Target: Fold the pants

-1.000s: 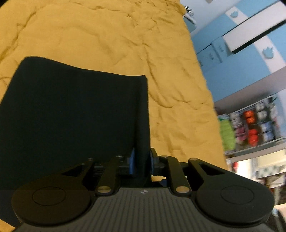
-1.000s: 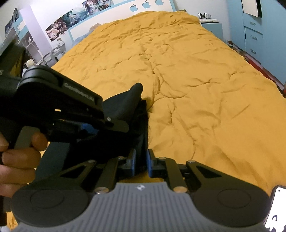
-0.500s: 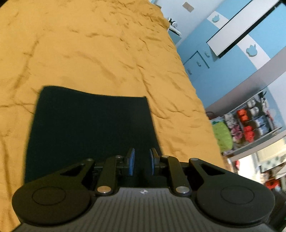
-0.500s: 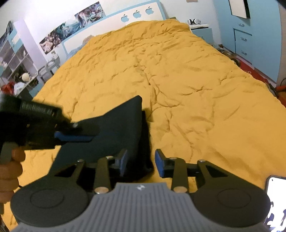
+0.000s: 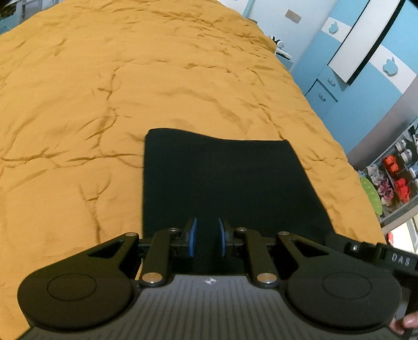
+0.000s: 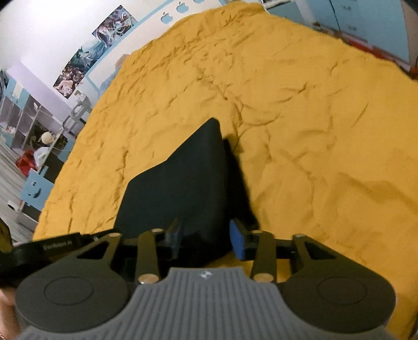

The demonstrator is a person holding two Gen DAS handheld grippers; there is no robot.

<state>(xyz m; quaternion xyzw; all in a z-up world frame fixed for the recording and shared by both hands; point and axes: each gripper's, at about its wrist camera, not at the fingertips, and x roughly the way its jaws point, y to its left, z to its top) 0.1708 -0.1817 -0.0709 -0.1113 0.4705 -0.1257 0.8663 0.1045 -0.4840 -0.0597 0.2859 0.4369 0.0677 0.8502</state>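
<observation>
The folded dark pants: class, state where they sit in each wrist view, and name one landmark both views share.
Left wrist view: the folded dark pants lie flat at lower centre, a rectangle reaching down behind the tongs.
Right wrist view: the pants sit at centre, their top rising to a point.
Shared landmark: the wrinkled yellow bedspread under them.

A wide bed with a wrinkled mustard-yellow cover (image 5: 183, 78) fills most of the room. Behind its head the white wall (image 6: 52, 31) carries posters (image 6: 86, 55) and blue apple shapes (image 6: 173, 11). On one side stand blue cabinets with drawers (image 5: 324, 89); on the other side an open shelf unit (image 6: 23, 123) holds small things.
</observation>
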